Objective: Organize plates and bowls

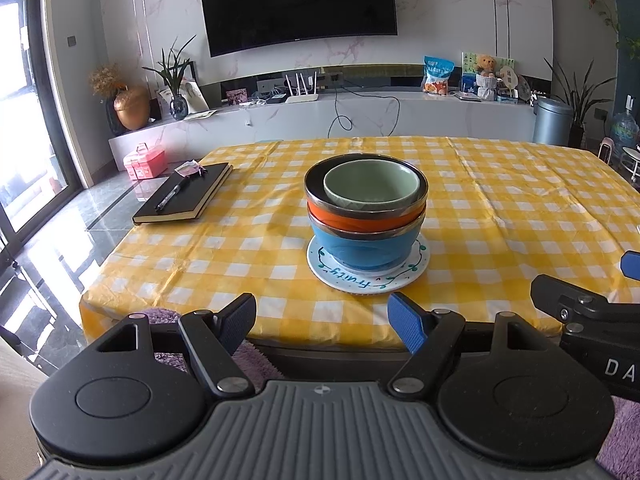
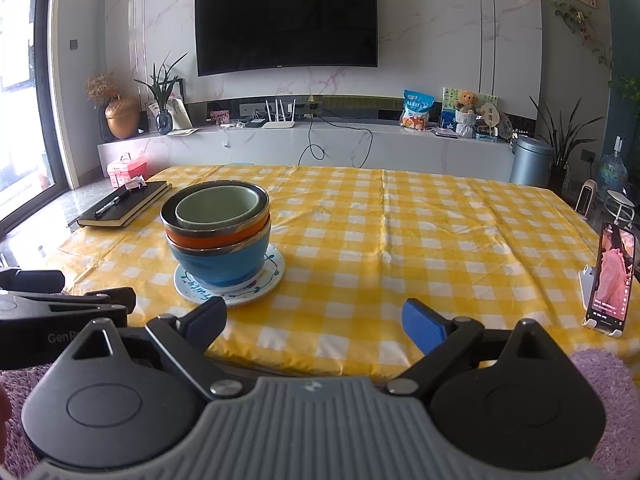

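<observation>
Both hand-held grippers, left [image 1: 322,322] and right [image 2: 316,322], wide, empty. Bowl stack [image 1: 365,216] ahead; lift green bowl [image 1: 370,188] straight up, steadying plate [image 1: 352,280].

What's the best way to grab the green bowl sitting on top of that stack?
Take the green bowl by its rim, from above, one finger inside and one outside. It sits nested inside the orange bowl, so its sides are mostly hidden and only the near rim stands proud. That near edge, facing the open left gripper, looks like the easiest place to pinch.
</observation>
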Available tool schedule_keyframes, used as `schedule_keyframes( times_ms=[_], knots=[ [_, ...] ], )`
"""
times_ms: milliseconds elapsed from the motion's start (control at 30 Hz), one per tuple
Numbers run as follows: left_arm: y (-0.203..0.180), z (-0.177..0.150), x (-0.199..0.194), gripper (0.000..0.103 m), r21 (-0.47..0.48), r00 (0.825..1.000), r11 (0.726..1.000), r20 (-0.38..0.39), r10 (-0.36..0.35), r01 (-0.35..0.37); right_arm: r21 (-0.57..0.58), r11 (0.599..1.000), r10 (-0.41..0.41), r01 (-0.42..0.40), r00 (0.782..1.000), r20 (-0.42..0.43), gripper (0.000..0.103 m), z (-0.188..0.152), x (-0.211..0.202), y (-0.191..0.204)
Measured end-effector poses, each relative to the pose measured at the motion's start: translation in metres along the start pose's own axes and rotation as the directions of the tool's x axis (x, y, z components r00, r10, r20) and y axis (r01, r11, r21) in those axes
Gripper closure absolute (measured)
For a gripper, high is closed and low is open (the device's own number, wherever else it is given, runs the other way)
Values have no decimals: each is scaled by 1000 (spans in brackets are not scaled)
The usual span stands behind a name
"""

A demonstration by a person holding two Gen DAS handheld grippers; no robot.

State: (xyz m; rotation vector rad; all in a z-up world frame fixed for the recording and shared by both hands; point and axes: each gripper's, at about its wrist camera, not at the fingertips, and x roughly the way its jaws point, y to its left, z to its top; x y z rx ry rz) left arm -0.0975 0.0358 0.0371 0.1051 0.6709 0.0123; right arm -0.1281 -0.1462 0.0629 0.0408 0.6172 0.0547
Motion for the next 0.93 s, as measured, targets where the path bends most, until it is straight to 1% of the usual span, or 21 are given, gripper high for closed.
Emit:
schedule_keyframes(
  times_ms=[400, 933],
  knots=[
    [1, 3, -3, 15, 0, 1000, 1000, 5, 7, -7, -7, 1000, -4, 4, 1000, -4, 7, -1, -1, 0],
    [1, 4, -4, 15, 2, 1000, 1000, 10, 2, -2, -15, 1000, -6, 5, 1000, -11, 7, -1, 0, 2]
  ],
)
